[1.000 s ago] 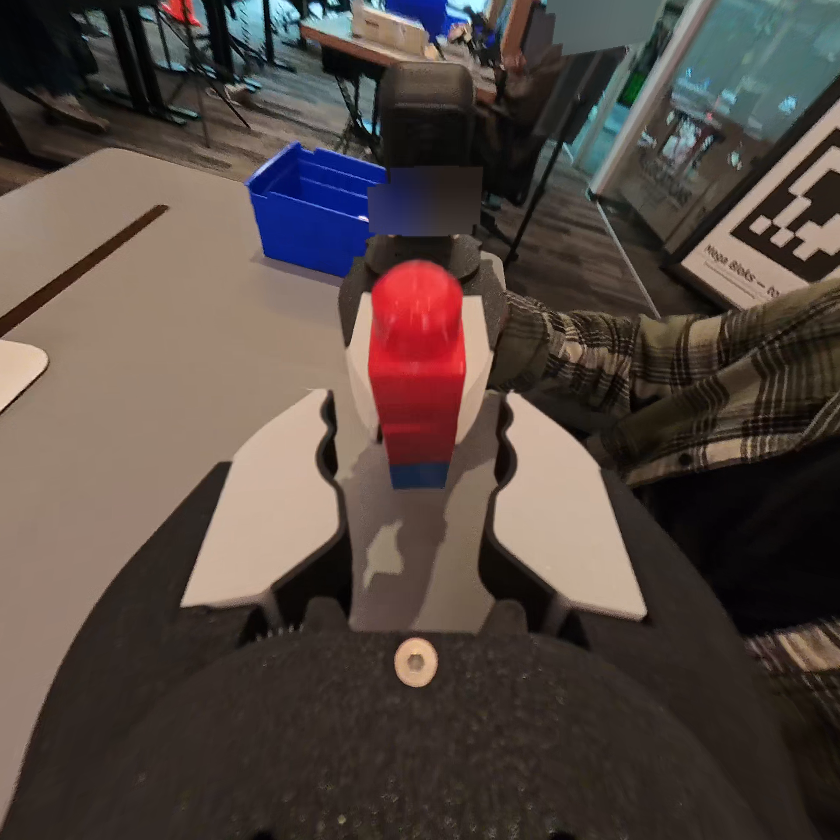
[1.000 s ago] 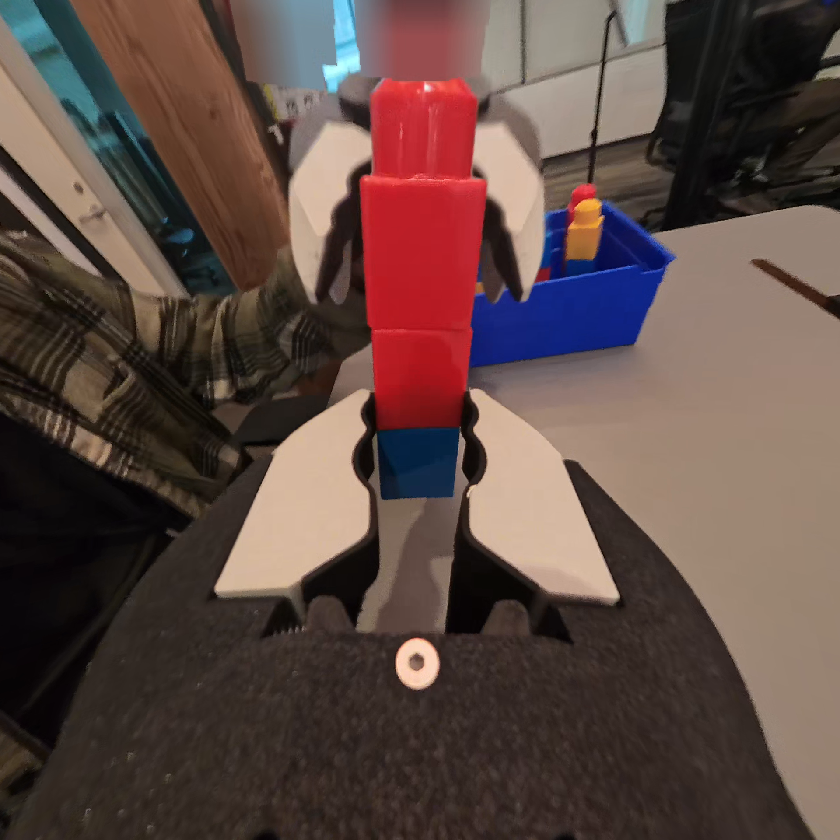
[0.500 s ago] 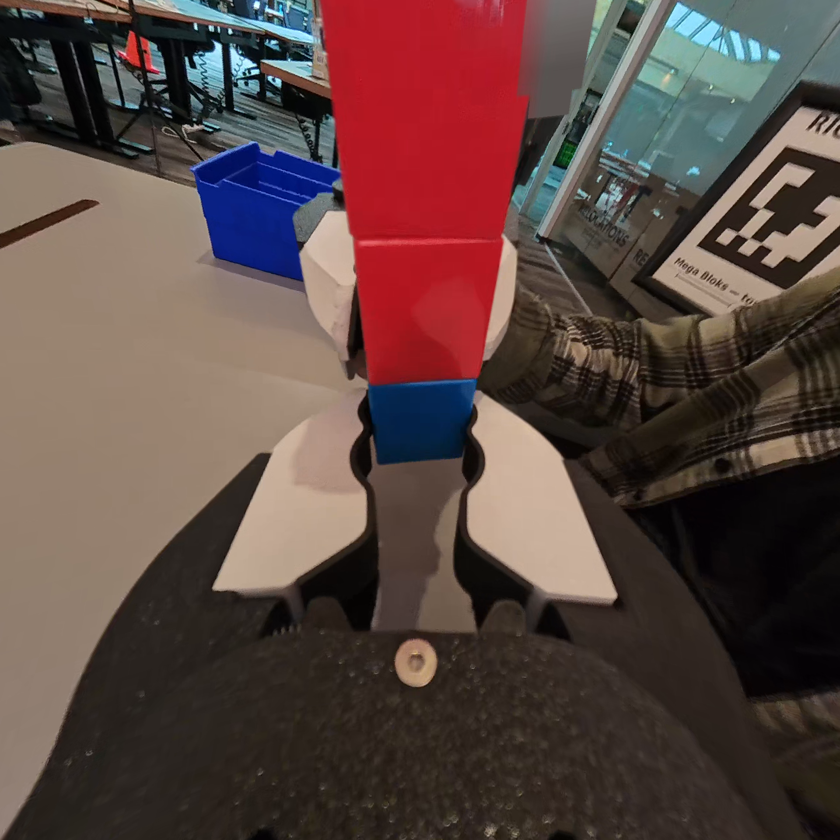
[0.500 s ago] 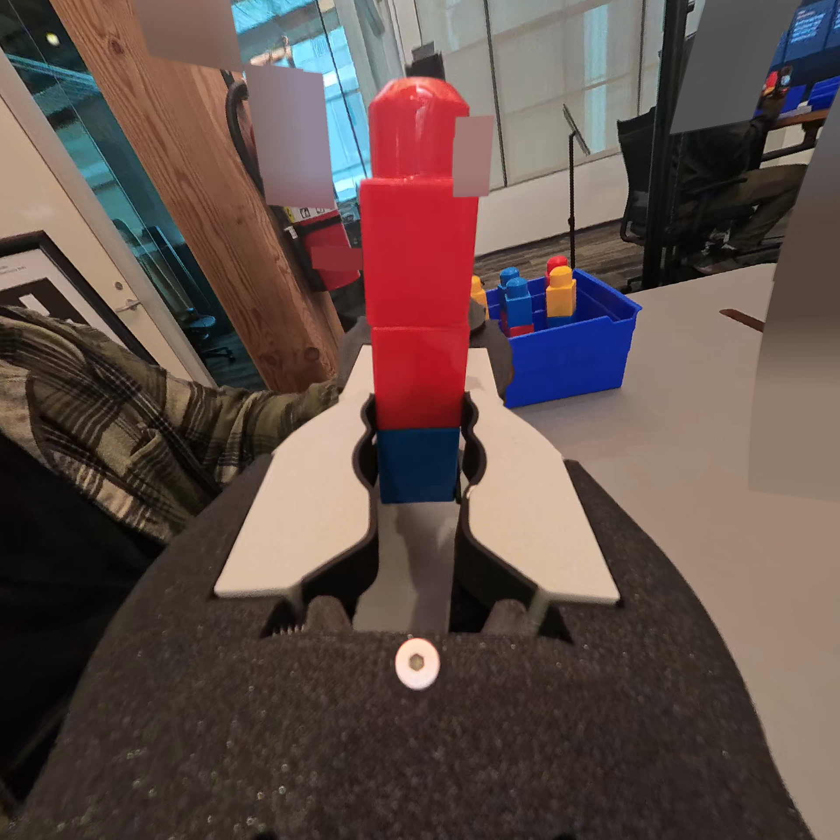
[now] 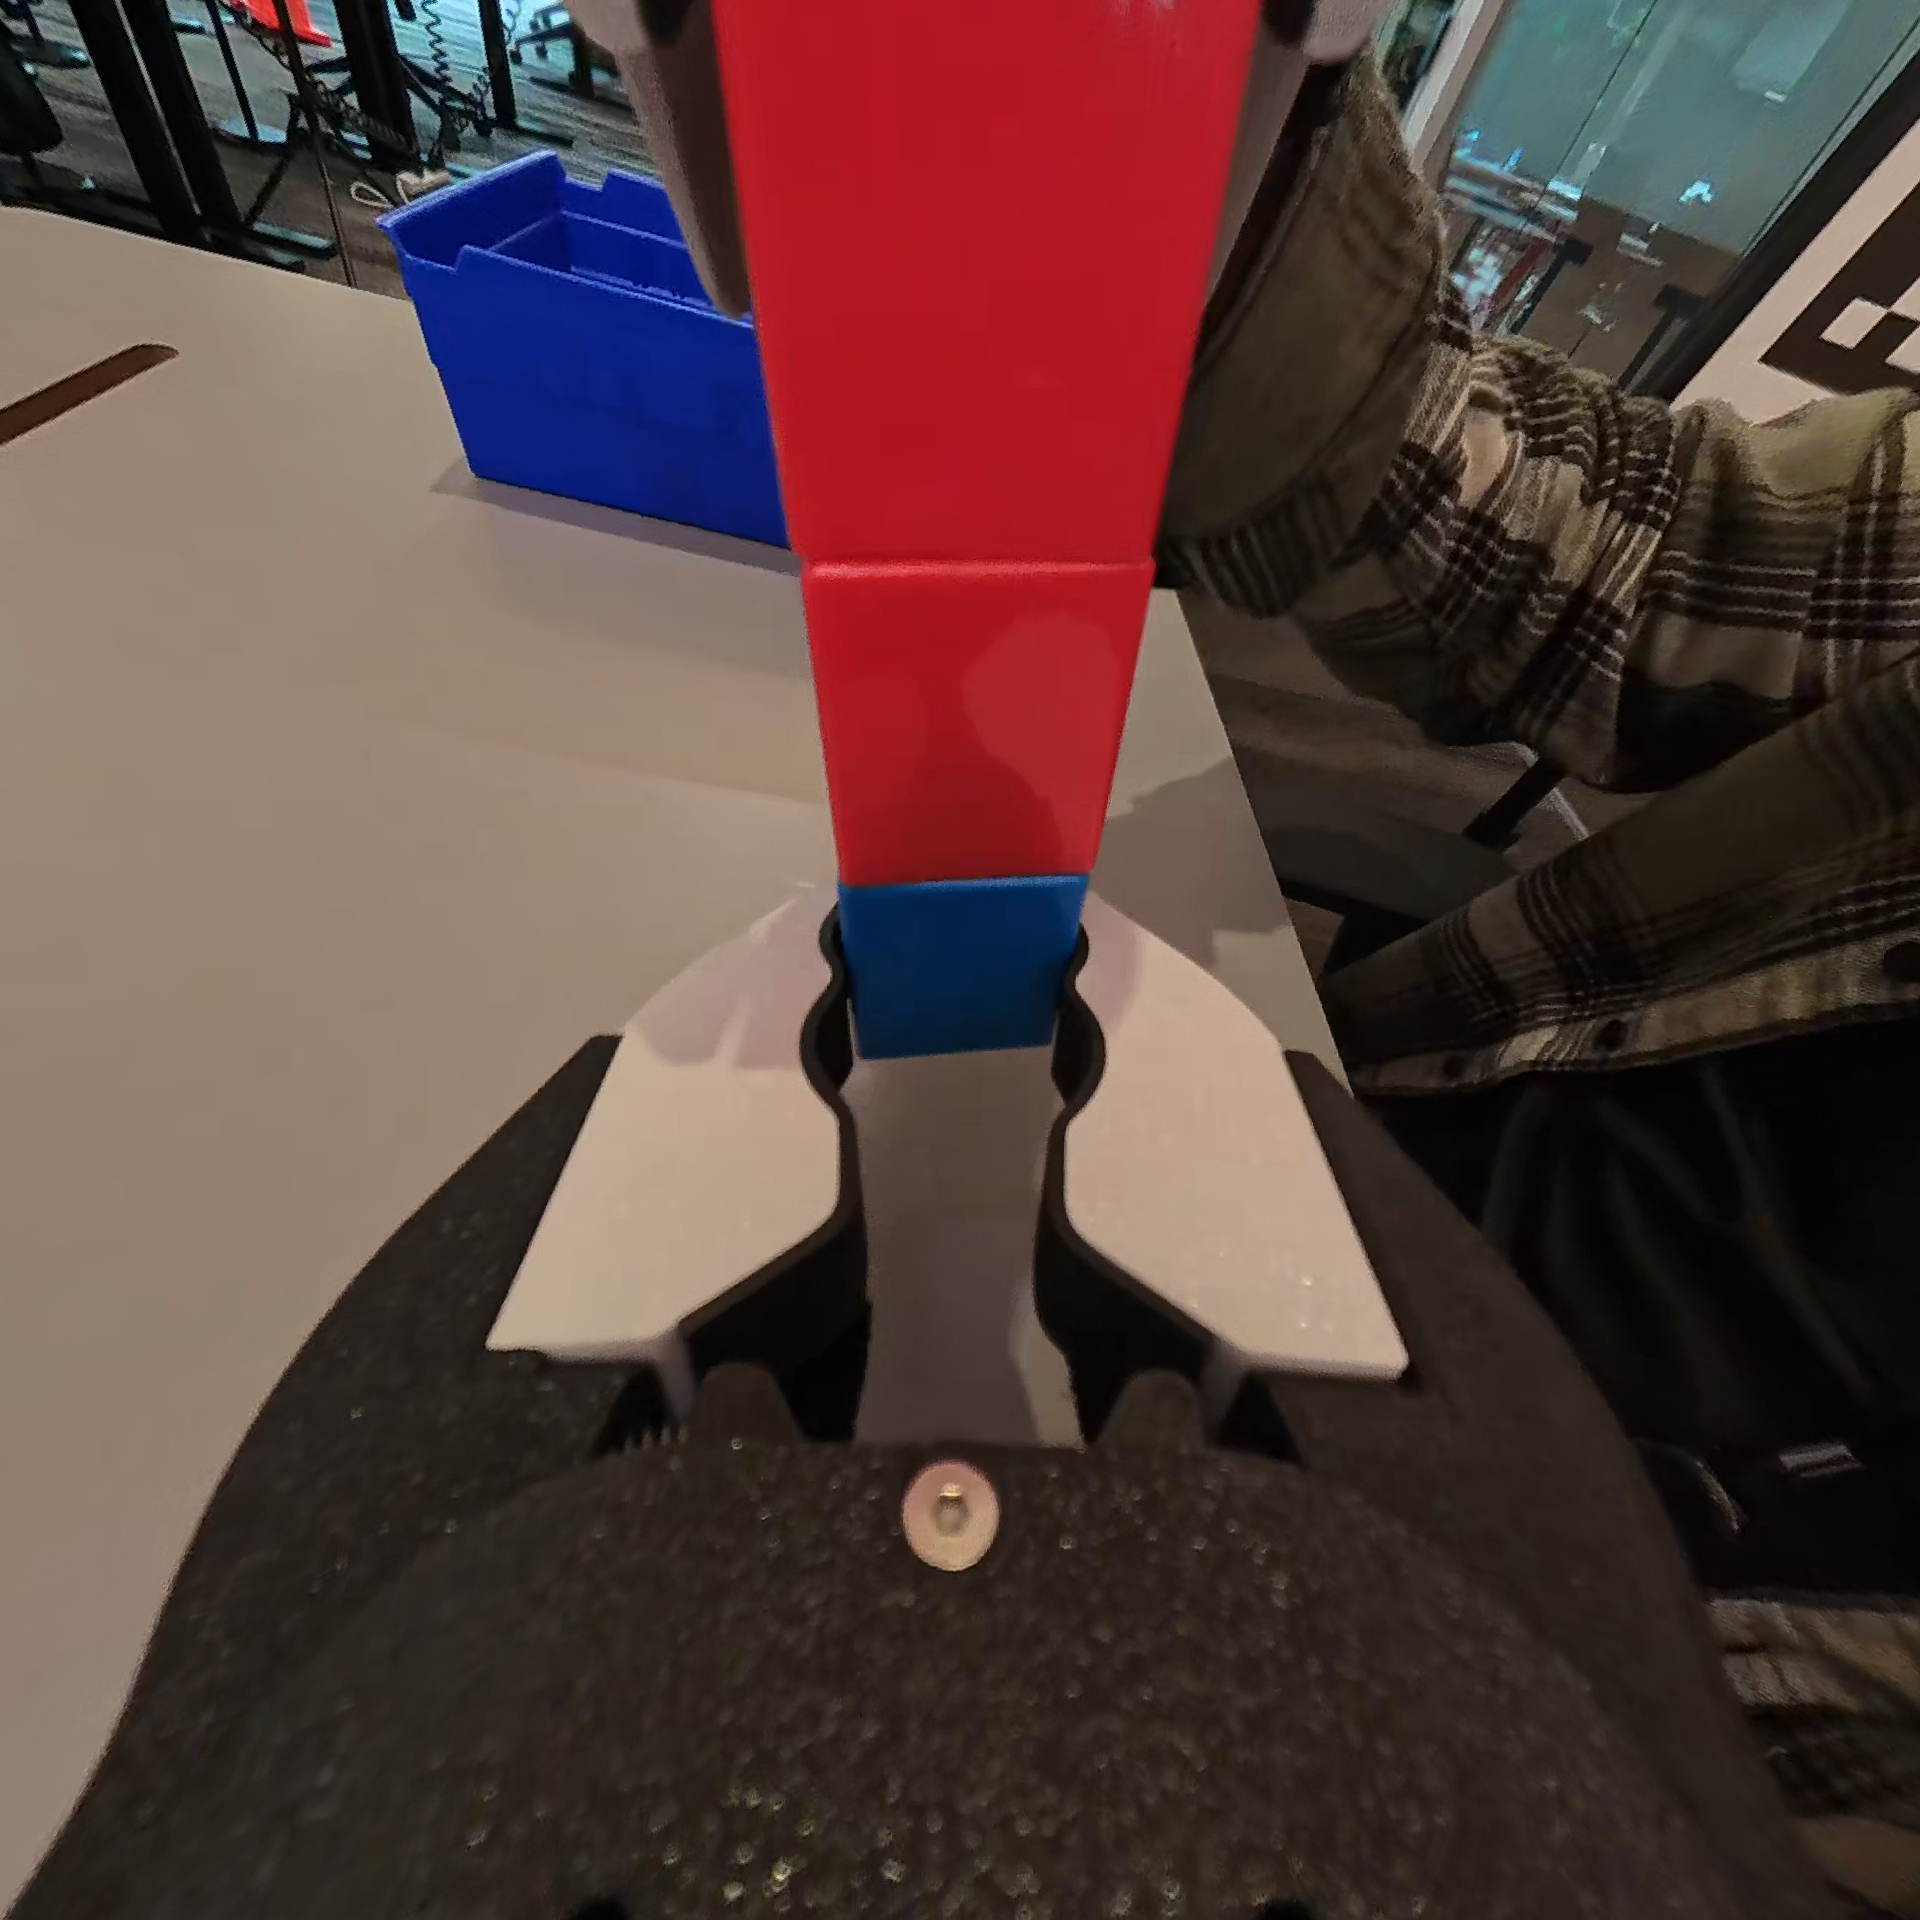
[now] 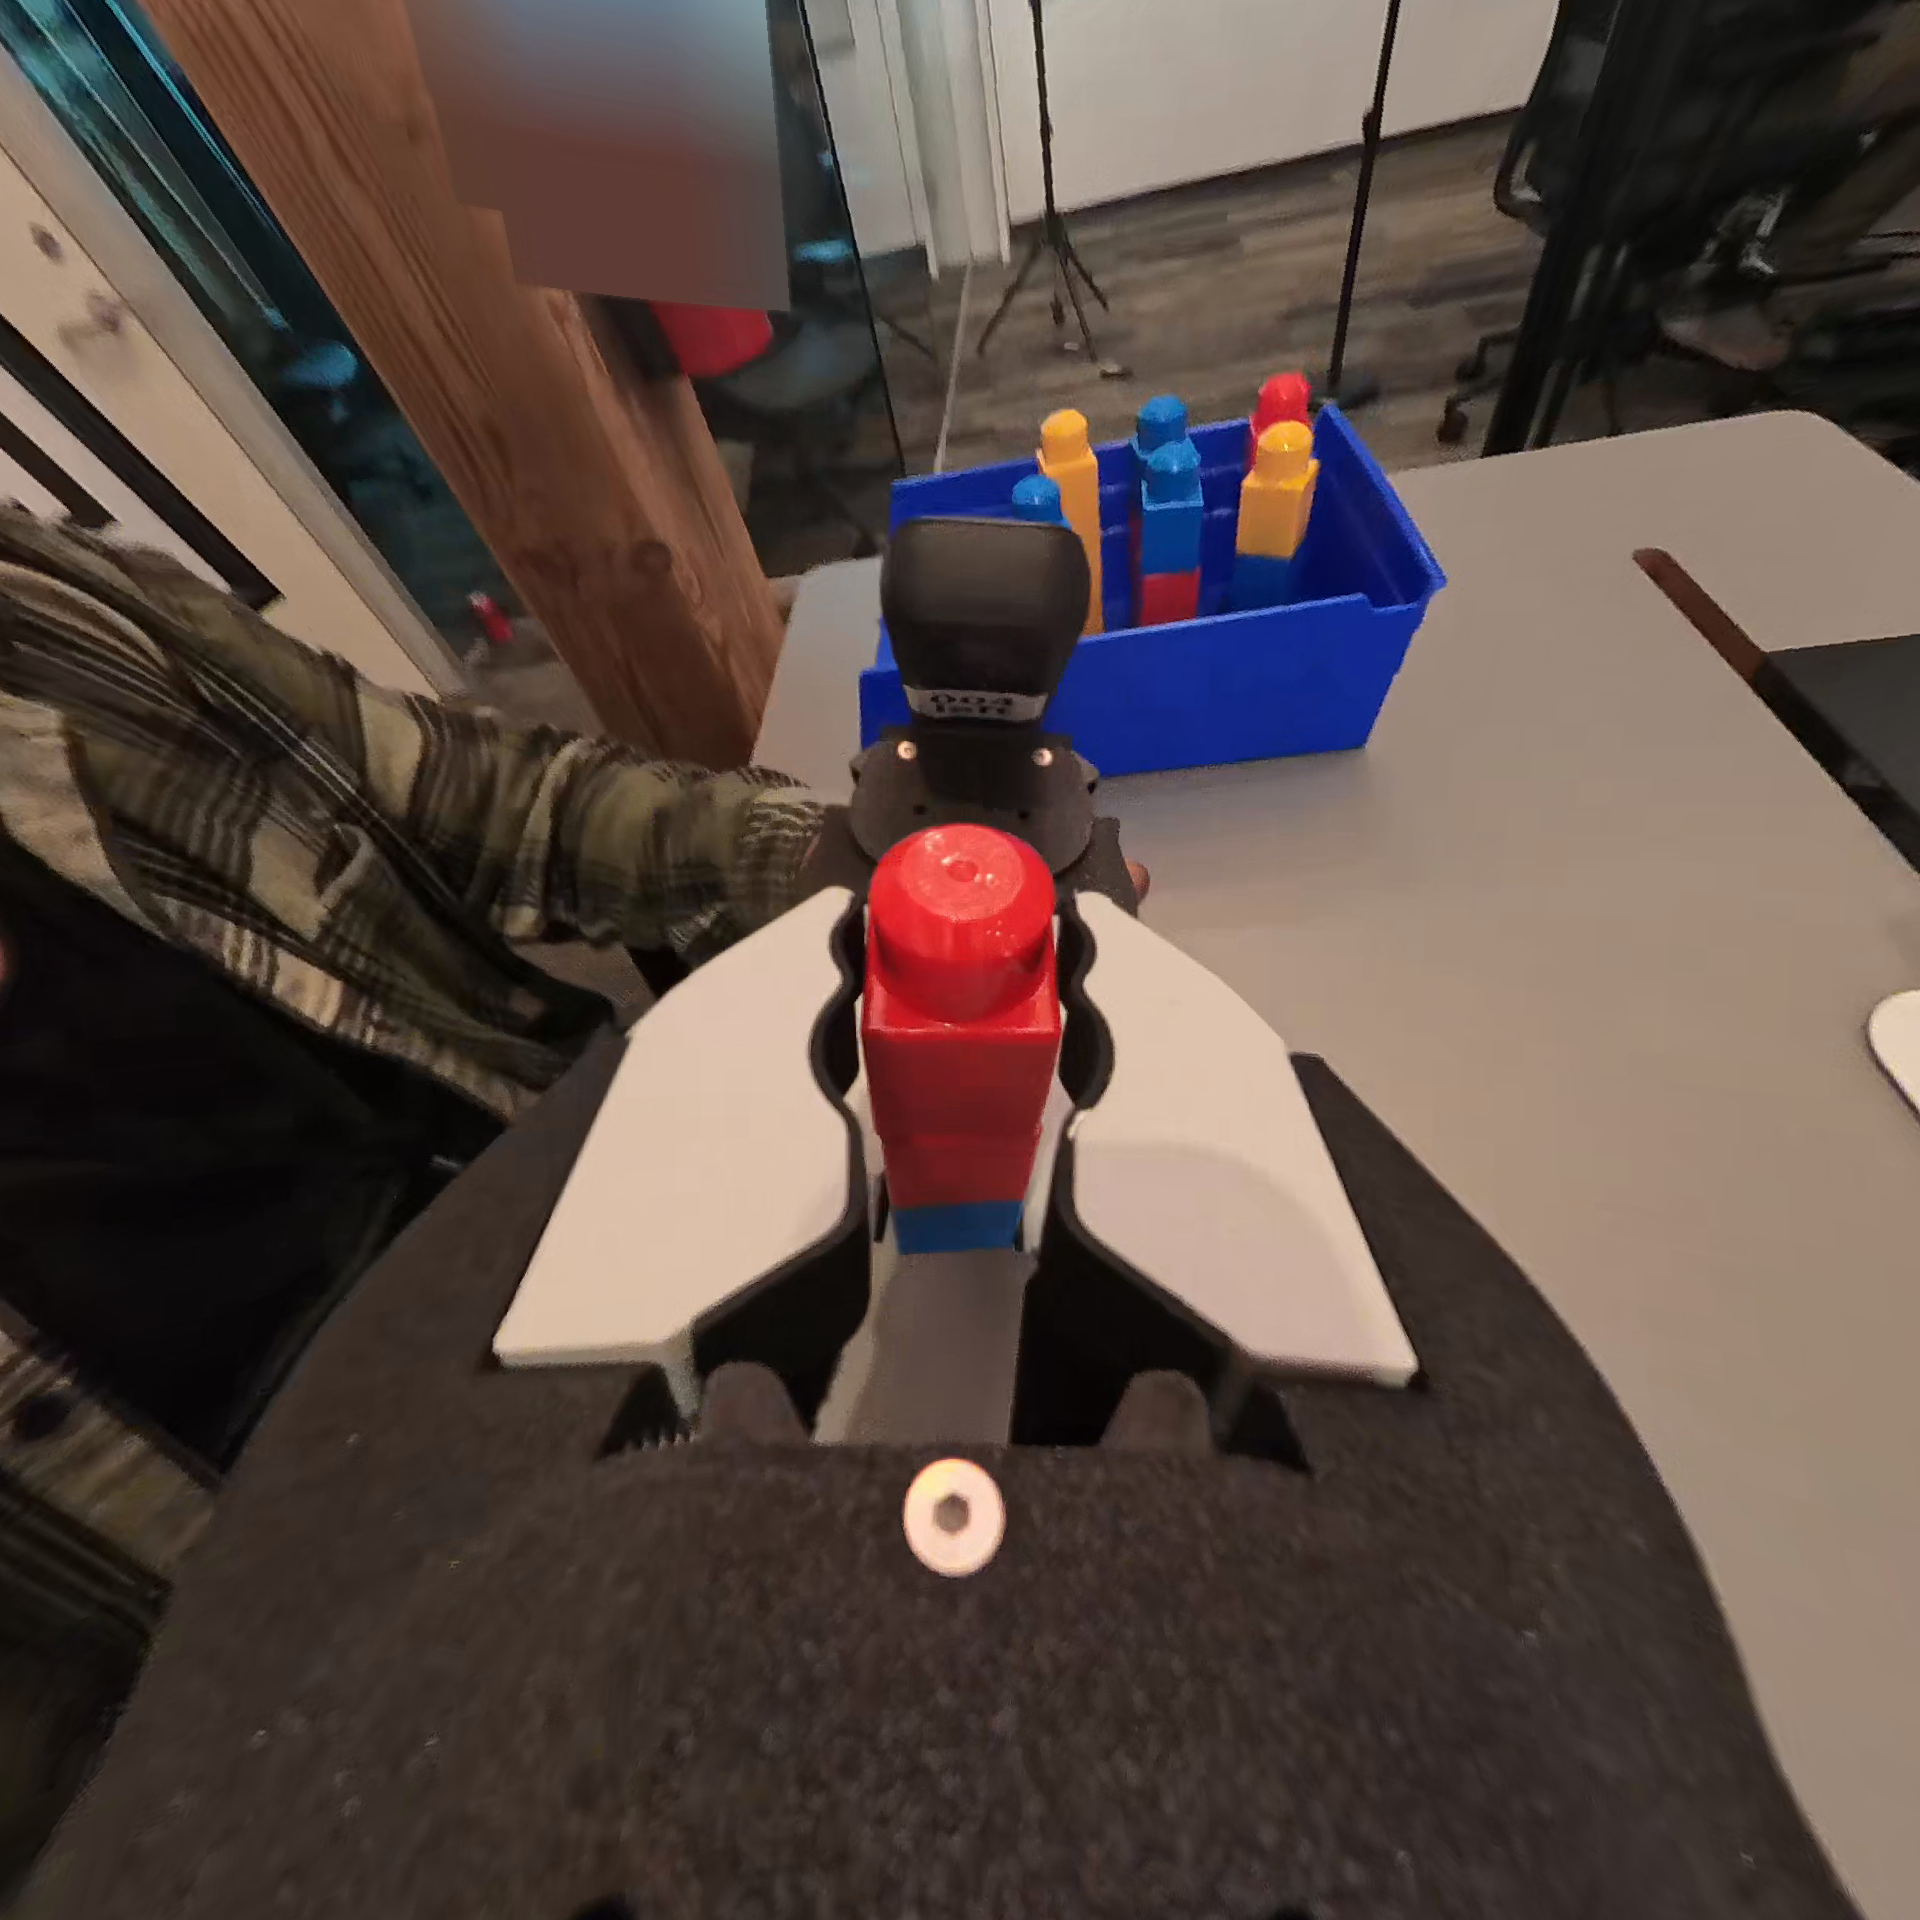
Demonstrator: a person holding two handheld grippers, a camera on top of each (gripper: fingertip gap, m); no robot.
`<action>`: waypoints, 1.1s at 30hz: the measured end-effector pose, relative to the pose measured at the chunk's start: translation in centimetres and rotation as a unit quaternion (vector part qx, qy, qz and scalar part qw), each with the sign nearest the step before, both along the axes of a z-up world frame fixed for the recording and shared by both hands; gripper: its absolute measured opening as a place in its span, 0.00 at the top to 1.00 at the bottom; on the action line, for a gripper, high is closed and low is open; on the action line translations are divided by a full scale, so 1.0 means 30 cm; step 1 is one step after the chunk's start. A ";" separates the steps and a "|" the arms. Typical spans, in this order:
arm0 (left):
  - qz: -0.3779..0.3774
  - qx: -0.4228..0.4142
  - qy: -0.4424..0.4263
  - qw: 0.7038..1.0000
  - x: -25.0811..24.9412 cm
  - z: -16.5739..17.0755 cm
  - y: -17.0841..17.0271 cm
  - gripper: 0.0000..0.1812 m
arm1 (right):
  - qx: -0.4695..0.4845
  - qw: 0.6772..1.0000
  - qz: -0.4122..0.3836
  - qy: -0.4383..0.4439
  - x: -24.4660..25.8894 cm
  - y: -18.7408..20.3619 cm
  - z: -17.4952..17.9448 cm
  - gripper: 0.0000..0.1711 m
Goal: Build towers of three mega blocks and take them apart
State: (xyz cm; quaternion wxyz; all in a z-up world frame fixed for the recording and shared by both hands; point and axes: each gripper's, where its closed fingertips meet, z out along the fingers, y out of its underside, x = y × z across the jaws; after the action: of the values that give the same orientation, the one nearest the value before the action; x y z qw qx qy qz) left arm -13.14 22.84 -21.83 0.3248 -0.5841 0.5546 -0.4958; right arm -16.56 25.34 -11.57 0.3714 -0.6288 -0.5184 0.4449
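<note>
A three-block tower stands upright over the grey table (image 5: 312,727): a blue block (image 5: 951,966) at the bottom, a red block (image 5: 971,717) in the middle and a red block (image 5: 977,270) on top. My left gripper (image 5: 958,966) is shut on the blue block. My right gripper (image 6: 961,987) looks down on the tower from above and is shut on the top red block (image 6: 961,935); the blue block (image 6: 956,1226) shows below it. One of the right gripper's fingers (image 5: 691,177) shows blurred beside the top block in the left wrist view.
A blue bin (image 6: 1247,686) at the table's far side holds several yellow, blue and red towers (image 6: 1273,509); it also shows in the left wrist view (image 5: 582,343). A person's plaid sleeves (image 5: 1558,520) lie along the table edge. A white object (image 6: 1901,1049) lies at the right. Left tips and right tips are each some 35 cm from the white object (image 6: 1901,1049).
My left gripper closed on the blue base block. My right gripper let go of that base, rose, and now grips the top red block from above.
</note>
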 end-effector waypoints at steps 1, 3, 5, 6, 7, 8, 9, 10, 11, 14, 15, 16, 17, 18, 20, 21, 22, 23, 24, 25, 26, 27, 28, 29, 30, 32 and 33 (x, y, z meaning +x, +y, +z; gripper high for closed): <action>0.000 0.003 -0.001 1.000 -0.002 -0.002 0.000 0.81 | 0.008 1.000 -0.001 -0.007 -0.003 -0.003 -0.001 0.80; 0.000 0.007 -0.003 1.000 -0.005 0.003 -0.003 0.81 | 0.012 1.000 -0.003 -0.004 -0.004 -0.008 0.007 0.80; 0.003 0.008 -0.004 1.000 -0.008 0.007 0.000 0.81 | 0.010 1.000 -0.013 0.014 0.003 -0.002 0.026 0.80; 0.009 0.022 0.021 0.999 -0.011 -0.024 0.007 0.81 | 0.009 0.998 -0.024 0.052 0.013 0.008 0.068 0.80; 0.015 0.039 0.051 0.998 -0.012 -0.069 0.012 0.81 | 0.009 0.995 -0.036 0.095 0.036 0.018 0.126 0.80; 0.012 0.038 0.045 0.998 -0.005 -0.079 0.001 0.81 | 0.019 0.993 -0.048 0.108 0.062 0.028 0.162 0.80; 0.003 0.023 0.010 1.000 0.000 -0.043 -0.018 0.81 | 0.038 0.993 -0.060 0.095 0.080 0.036 0.169 0.80; 0.003 0.021 -0.014 1.000 -0.002 -0.002 -0.023 0.81 | 0.048 0.993 -0.063 0.085 0.088 0.034 0.172 0.80; 0.010 0.031 -0.024 0.999 -0.005 0.023 -0.015 0.81 | 0.046 0.993 -0.061 0.086 0.091 0.027 0.178 0.80; 0.017 0.039 -0.020 0.999 -0.002 0.018 0.002 0.81 | 0.045 0.993 -0.067 0.088 0.111 0.023 0.193 0.80; 0.015 0.035 -0.018 0.999 0.002 0.006 0.001 0.81 | 0.045 0.992 -0.069 0.092 0.121 0.021 0.200 0.80; 0.016 0.035 -0.013 0.999 0.004 -0.006 0.001 0.81 | 0.044 0.992 -0.073 0.094 0.132 0.022 0.205 0.80; 0.016 0.037 -0.009 0.999 0.006 -0.014 0.001 0.81 | 0.047 0.991 -0.078 0.094 0.144 0.023 0.205 0.80; 0.018 0.039 -0.008 0.999 0.007 -0.018 0.003 0.81 | 0.049 0.991 -0.081 0.092 0.154 0.023 0.204 0.80; 0.025 0.044 -0.007 0.999 0.007 -0.025 0.016 0.81 | 0.050 0.991 -0.084 0.094 0.171 0.017 0.204 0.80; 0.032 0.046 0.000 0.998 0.005 -0.036 0.029 0.81 | 0.052 0.990 -0.088 0.093 0.180 0.016 0.202 0.80; 0.040 0.050 0.015 0.998 0.002 -0.057 0.045 0.81 | 0.054 0.990 -0.091 0.091 0.189 0.015 0.198 0.80; 0.048 0.054 0.036 0.997 -0.002 -0.085 0.062 0.81 | 0.053 0.990 -0.093 0.090 0.196 0.012 0.194 0.80; 0.056 0.056 0.056 0.995 -0.006 -0.111 0.078 0.81 | 0.050 0.990 -0.092 0.091 0.203 0.007 0.189 0.80; 0.061 0.053 0.087 0.993 -0.012 -0.143 0.090 0.81 | 0.048 0.990 -0.094 0.089 0.210 0.006 0.181 0.80; 0.065 0.051 0.124 0.989 -0.020 -0.179 0.102 0.81 | 0.045 0.991 -0.096 0.084 0.217 0.007 0.168 0.80; 0.070 0.053 0.155 0.984 -0.028 -0.206 0.113 0.80 | 0.040 0.991 -0.098 0.076 0.223 0.009 0.150 0.80; 0.073 0.054 0.180 0.979 -0.034 -0.224 0.119 0.80 | 0.034 0.992 -0.098 0.069 0.227 0.010 0.131 0.80; 0.073 0.054 0.205 0.975 -0.041 -0.238 0.121 0.80 | 0.029 0.993 -0.098 0.065 0.230 0.009 0.115 0.80; 0.074 0.052 0.231 0.969 -0.048 -0.254 0.124 0.80 | 0.025 0.993 -0.099 0.060 0.233 0.010 0.098 0.80; 0.074 0.048 0.294 0.952 -0.070 -0.298 0.131 0.80 | 0.020 0.993 -0.102 0.049 0.240 0.011 0.065 0.80; 0.074 0.045 0.323 0.942 -0.081 -0.320 0.134 0.80 | 0.019 0.994 -0.103 0.043 0.243 0.011 0.050 0.80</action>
State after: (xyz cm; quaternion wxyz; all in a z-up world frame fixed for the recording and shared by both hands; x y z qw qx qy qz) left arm -15.56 26.86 -31.42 0.1899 -0.7372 0.6065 -0.2294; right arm -9.26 25.68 -10.07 0.4493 -0.6520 -0.4424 0.4211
